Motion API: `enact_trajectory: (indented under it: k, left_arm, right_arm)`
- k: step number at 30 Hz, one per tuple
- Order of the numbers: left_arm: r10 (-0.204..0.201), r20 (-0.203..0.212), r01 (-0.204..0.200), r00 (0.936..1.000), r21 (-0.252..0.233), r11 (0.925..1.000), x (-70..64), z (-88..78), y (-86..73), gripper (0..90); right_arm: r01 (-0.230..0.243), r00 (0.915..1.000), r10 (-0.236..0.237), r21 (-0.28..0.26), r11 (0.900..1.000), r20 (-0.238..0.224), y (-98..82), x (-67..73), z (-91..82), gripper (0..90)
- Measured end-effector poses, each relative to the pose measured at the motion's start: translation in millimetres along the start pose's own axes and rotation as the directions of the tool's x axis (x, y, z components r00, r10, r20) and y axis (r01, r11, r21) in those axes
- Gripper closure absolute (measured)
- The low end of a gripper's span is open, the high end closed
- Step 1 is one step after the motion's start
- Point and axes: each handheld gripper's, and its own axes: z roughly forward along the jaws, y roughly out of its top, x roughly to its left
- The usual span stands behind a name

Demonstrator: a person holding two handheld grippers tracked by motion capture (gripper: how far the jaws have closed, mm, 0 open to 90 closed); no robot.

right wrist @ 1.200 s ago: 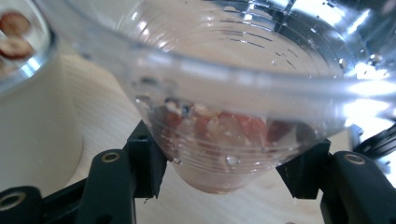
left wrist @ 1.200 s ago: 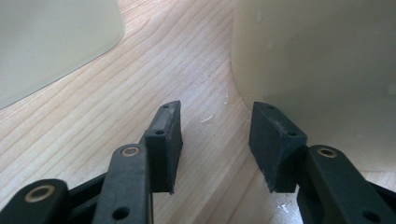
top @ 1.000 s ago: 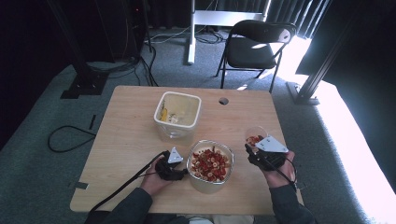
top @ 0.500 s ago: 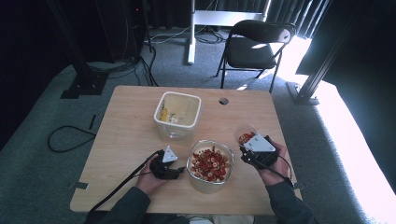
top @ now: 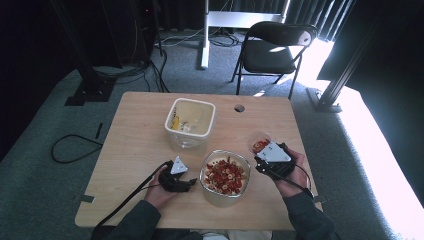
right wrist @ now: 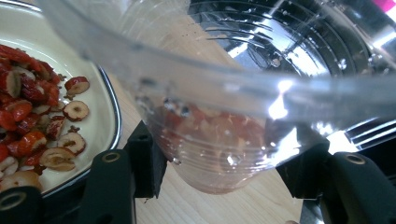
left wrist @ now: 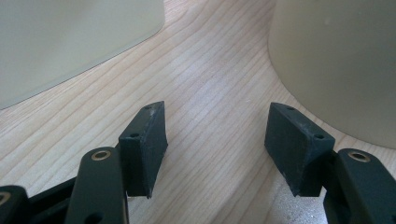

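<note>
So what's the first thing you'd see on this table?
The bowl of red dried fruit slices near the table's front edge, between both hands. Just right of it, the right gripper holds a clear plastic cup with a few slices inside. Behind sits a pale square container.

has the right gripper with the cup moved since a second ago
Yes. In the high view the right gripper, shut on the clear cup of red slices, has shifted left, closer to the bowl and away from the table's right edge.
</note>
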Motion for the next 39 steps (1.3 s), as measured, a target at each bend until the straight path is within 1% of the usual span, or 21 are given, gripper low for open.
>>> enact_trajectory:
  k: [5, 7, 10, 15, 17, 18, 19, 20, 21, 23, 26, 30, 31, 32, 33, 34, 35, 36, 37, 38, 39]
  left_arm:
    - [-0.001, 0.000, 0.001, 1.0000, -0.001, 1.0000, 0.0, 0.1, -0.1, 39.1]
    - [0.000, 0.000, 0.000, 1.0000, -0.002, 1.0000, 0.1, 0.1, -0.1, 39.1]
    - [0.000, 0.000, 0.000, 1.0000, -0.001, 1.0000, 0.2, 0.1, 0.0, 39.1]
    - [-0.001, 0.000, 0.001, 1.0000, 0.000, 1.0000, 0.1, 0.1, 0.0, 39.0]
    - [-0.002, 0.000, 0.002, 1.0000, -0.001, 1.0000, 0.0, 0.2, 0.0, 39.1]
    - [-0.002, 0.000, 0.002, 1.0000, -0.001, 1.0000, 0.0, 0.1, 0.0, 39.0]
    - [-0.001, -0.001, 0.001, 1.0000, -0.001, 1.0000, 0.0, 0.1, 0.0, 39.0]
    - [-0.001, -0.001, 0.001, 1.0000, -0.001, 1.0000, 0.0, 0.1, 0.0, 39.1]
    - [-0.001, -0.001, 0.001, 1.0000, 0.000, 1.0000, 0.0, 0.1, 0.1, 39.0]
    - [0.001, 0.000, -0.001, 1.0000, 0.002, 1.0000, 0.2, 0.0, 0.1, 39.0]
    - [-0.001, -0.001, 0.001, 1.0000, 0.001, 1.0000, 0.1, 0.1, 0.1, 39.0]
    - [-0.003, -0.001, 0.003, 1.0000, -0.001, 1.0000, 0.0, 0.2, 0.1, 39.0]
    - [-0.002, -0.001, 0.002, 1.0000, 0.000, 1.0000, 0.0, 0.2, 0.1, 39.0]
    - [-0.003, -0.001, 0.003, 1.0000, -0.001, 1.0000, 0.0, 0.2, 0.1, 39.0]
    - [-0.003, -0.001, 0.003, 1.0000, -0.001, 1.0000, 0.0, 0.2, 0.1, 39.0]
    - [-0.003, -0.001, 0.003, 1.0000, -0.001, 1.0000, 0.0, 0.2, 0.1, 39.0]
    - [-0.003, -0.001, 0.003, 1.0000, -0.001, 1.0000, -0.1, 0.2, 0.1, 39.0]
    - [-0.003, -0.001, 0.003, 1.0000, 0.000, 1.0000, 0.0, 0.2, 0.1, 39.0]
    - [-0.003, -0.001, 0.003, 1.0000, 0.000, 1.0000, -0.1, 0.2, 0.1, 39.0]
    - [-0.003, -0.001, 0.003, 1.0000, 0.000, 1.0000, 0.0, 0.2, 0.2, 39.0]
    - [-0.003, -0.001, 0.003, 1.0000, 0.000, 1.0000, -0.1, 0.2, 0.2, 39.0]
  right_arm:
    - [0.078, 0.9962, -0.079, 0.029, 0.996, 0.036, 4.7, 4.5, 0.3, 41.5]
    - [0.117, 0.9915, -0.119, 0.043, 0.992, 0.052, 6.5, 7.1, 1.0, 41.5]
    - [0.158, 0.9846, -0.162, 0.056, 0.986, 0.067, 8.9, 10.5, 1.4, 41.5]
    - [0.242, 0.9628, -0.250, 0.084, 0.967, 0.103, 13.2, 16.4, 2.0, 41.5]
    - [0.277, 0.9513, -0.286, 0.092, 0.956, 0.114, 14.9, 19.3, 2.0, 41.5]
    - [0.287, 0.9473, -0.297, 0.097, 0.953, 0.120, 15.4, 20.8, 2.0, 41.5]
    - [0.326, 0.9328, -0.338, 0.110, 0.939, 0.125, 16.5, 21.9, 1.2, 41.5]
    - [0.346, 0.9241, -0.360, 0.117, 0.931, 0.128, 17.3, 23.5, 0.9, 41.5]
    - [0.358, 0.9181, -0.373, 0.120, 0.926, 0.134, 17.8, 24.7, 0.7, 41.5]
    - [0.395, 0.8984, -0.412, 0.132, 0.909, 0.151, 19.3, 28.0, 0.0, 41.5]
    - [0.436, 0.8696, -0.460, 0.155, 0.886, 0.180, 21.0, 31.8, -0.6, 41.5]
    - [0.500, 0.8185, -0.533, 0.190, 0.845, 0.214, 22.8, 35.2, -0.8, 41.5]
    - [0.512, 0.8073, -0.546, 0.197, 0.836, 0.223, 23.1, 36.4, -0.8, 41.5]
    - [0.518, 0.8017, -0.553, 0.199, 0.832, 0.227, 23.2, 36.6, -0.7, 41.5]
    - [0.531, 0.7874, -0.570, 0.210, 0.821, 0.235, 23.6, 37.4, -0.8, 41.5]
    - [0.536, 0.7814, -0.576, 0.216, 0.816, 0.240, 23.6, 38.2, -0.6, 41.5]
    - [0.549, 0.7675, -0.592, 0.225, 0.805, 0.246, 24.1, 38.3, -0.5, 41.5]
    - [0.558, 0.7567, -0.603, 0.233, 0.797, 0.252, 24.1, 39.0, -0.2, 41.5]
    - [0.573, 0.7415, -0.621, 0.241, 0.783, 0.255, 24.3, 39.3, -0.1, 41.4]
    - [0.583, 0.7278, -0.634, 0.250, 0.773, 0.261, 24.5, 40.1, -0.1, 41.5]
    - [0.602, 0.7072, -0.655, 0.259, 0.755, 0.267, 25.0, 40.8, -0.2, 41.5]
